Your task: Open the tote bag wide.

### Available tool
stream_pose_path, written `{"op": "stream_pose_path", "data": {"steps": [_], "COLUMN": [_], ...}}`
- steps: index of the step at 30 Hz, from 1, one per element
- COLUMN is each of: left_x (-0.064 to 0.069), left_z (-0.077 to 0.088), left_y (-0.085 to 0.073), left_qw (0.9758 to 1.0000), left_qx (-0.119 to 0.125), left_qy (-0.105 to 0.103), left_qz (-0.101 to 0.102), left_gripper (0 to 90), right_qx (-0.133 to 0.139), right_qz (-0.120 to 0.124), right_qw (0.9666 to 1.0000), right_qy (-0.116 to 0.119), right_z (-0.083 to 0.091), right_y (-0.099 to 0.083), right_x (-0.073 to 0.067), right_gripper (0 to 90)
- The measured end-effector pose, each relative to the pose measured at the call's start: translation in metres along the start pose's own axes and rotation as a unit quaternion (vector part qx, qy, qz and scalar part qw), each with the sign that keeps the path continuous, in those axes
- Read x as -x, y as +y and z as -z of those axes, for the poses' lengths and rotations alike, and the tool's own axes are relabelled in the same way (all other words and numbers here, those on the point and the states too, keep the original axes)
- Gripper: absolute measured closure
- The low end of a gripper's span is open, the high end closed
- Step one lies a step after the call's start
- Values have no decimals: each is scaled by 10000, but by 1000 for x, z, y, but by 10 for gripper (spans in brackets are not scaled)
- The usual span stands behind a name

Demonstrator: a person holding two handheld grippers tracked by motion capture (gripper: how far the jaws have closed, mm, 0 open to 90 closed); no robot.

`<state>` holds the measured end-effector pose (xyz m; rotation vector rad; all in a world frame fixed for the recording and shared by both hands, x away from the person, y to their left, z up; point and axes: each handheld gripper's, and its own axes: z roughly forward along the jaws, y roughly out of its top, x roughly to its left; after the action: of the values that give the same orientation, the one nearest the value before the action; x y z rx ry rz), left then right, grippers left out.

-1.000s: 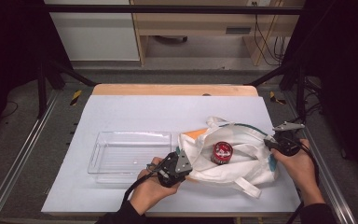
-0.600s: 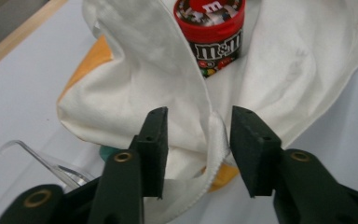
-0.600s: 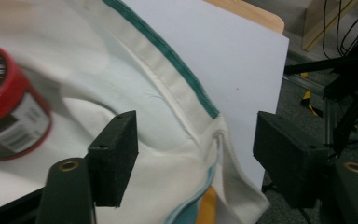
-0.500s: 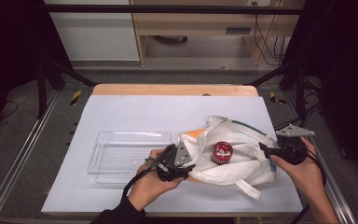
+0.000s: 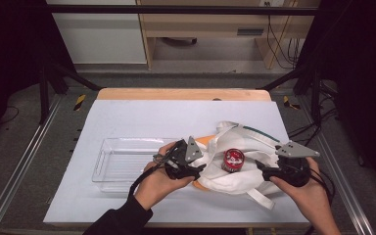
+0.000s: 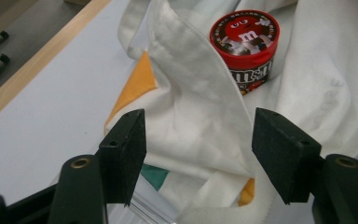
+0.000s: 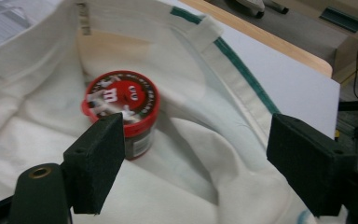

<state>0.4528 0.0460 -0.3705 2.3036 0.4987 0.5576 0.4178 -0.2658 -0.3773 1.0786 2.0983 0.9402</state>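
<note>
While the red candy tub [image 5: 233, 160] sits upright in the middle of the white cloth bag [image 5: 242, 171], we've got our left hand-held gripper [image 5: 199, 169] at the bag's left edge and right hand-held gripper [image 5: 260, 168] at its right, both jaws just been opening, wide now, nothing pinched between them.
</note>
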Motion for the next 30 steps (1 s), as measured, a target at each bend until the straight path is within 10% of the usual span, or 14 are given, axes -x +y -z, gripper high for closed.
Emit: {"op": "stream_pose_path", "data": {"steps": [30], "left_x": [-33], "left_z": [-3], "left_y": [41], "left_qw": [9996], "left_qx": [215], "left_qy": [197], "left_qz": [-7], "left_gripper": [324], "right_qx": [76], "right_qz": [457], "right_qw": [9971], "right_qy": [610], "right_z": [-2], "right_y": [-8], "right_x": [-68], "right_gripper": [202]}}
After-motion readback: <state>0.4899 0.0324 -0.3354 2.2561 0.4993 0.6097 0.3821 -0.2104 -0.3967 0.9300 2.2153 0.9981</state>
